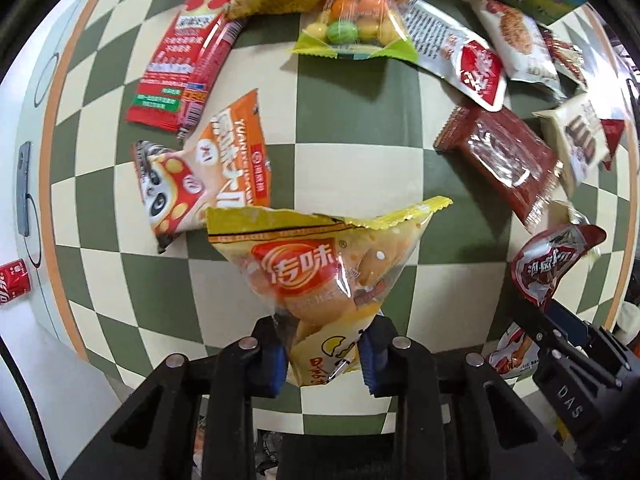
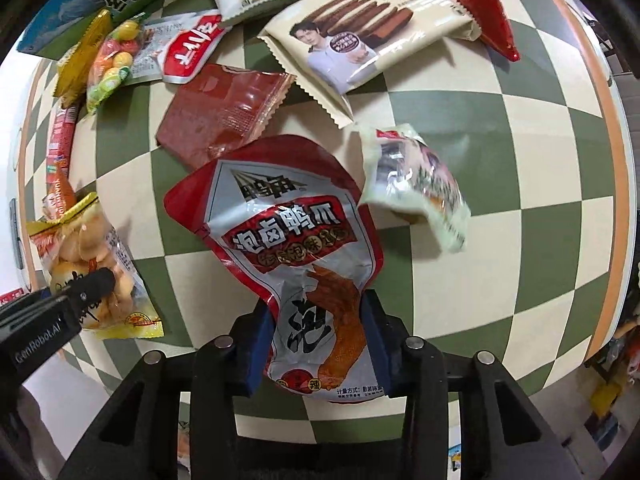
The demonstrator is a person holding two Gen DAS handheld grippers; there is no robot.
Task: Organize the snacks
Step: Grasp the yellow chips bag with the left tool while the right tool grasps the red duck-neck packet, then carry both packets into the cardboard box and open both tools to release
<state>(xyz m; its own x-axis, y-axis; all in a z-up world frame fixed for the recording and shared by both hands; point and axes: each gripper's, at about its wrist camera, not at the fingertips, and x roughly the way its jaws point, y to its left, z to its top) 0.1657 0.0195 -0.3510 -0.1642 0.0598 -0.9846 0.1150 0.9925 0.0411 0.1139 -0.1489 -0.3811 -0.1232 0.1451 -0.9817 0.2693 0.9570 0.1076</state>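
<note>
Left wrist view: the left gripper is pinched on a yellow rice-cracker bag, held at centre frame above the checkered table, presumably lifted for sorting; right wrist view: the right gripper is clamped on a red duck-claw pouch at centre frame, likewise raised; two packets are held, one per gripper; one fruit-candy bag lies at upper centre, one dark red packet at right.
</note>
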